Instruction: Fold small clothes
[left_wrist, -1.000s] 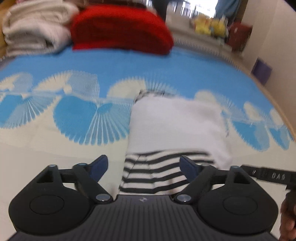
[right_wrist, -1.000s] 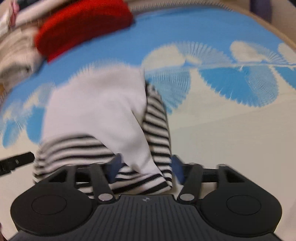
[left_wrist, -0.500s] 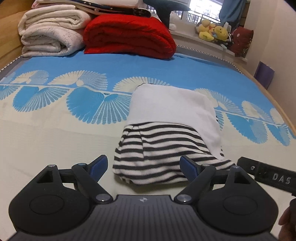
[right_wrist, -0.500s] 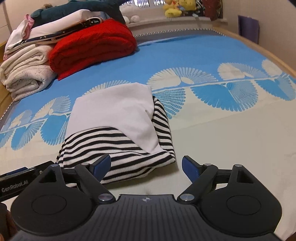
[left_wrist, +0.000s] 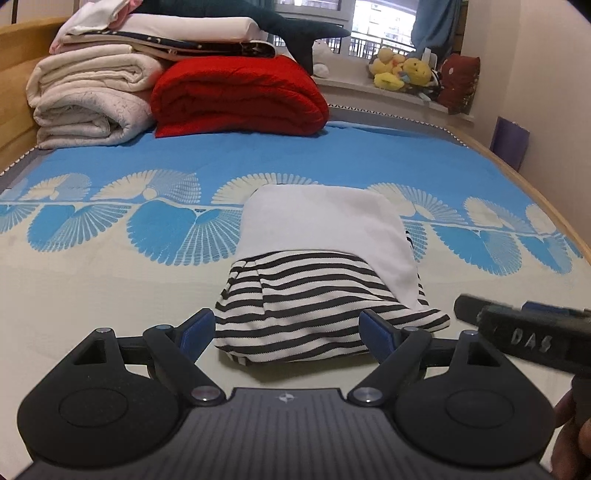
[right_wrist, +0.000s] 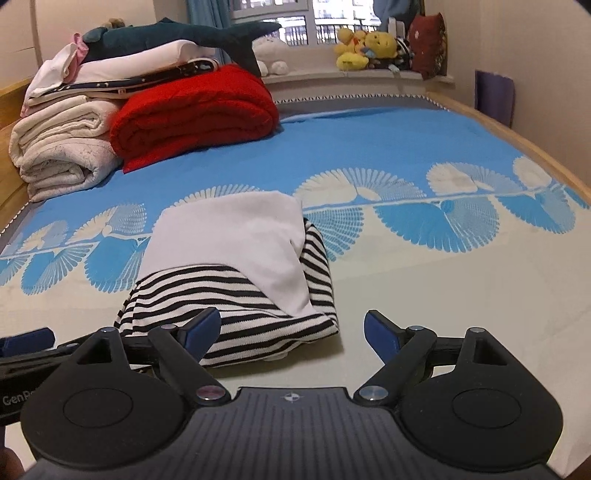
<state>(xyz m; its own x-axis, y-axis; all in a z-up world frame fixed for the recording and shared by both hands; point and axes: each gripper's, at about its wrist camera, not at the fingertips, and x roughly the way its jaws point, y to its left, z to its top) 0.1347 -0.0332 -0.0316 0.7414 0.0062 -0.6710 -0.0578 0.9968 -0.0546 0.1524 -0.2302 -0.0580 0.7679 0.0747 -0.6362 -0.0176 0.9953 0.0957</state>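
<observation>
A small folded garment (left_wrist: 321, 295), black-and-white striped with a plain white panel lying over its far half, rests flat on the bed cover (left_wrist: 92, 295). My left gripper (left_wrist: 286, 325) hovers just short of its near edge, jaws wide open and holding nothing. In the right wrist view the same garment (right_wrist: 236, 266) lies ahead and slightly left. My right gripper (right_wrist: 291, 321) is open too, its left fingertip (right_wrist: 205, 326) over the striped hem without pressing on it. Each gripper shows at the edge of the other's view: the right gripper (left_wrist: 524, 336) and the left gripper (right_wrist: 26, 347).
A red folded blanket (left_wrist: 236, 99) and a stack of cream blankets (left_wrist: 88, 99) with more linen and a dark plush shark (right_wrist: 207, 35) fill the far left of the bed. Plush toys (left_wrist: 402, 72) sit on the window ledge. A wooden bed rim (left_wrist: 535, 192) runs along the right.
Both grippers have drawn back from the garment toward me. The right jaws, close around the striped edge earlier, have spread and left it. The garment now lies still and folded.
</observation>
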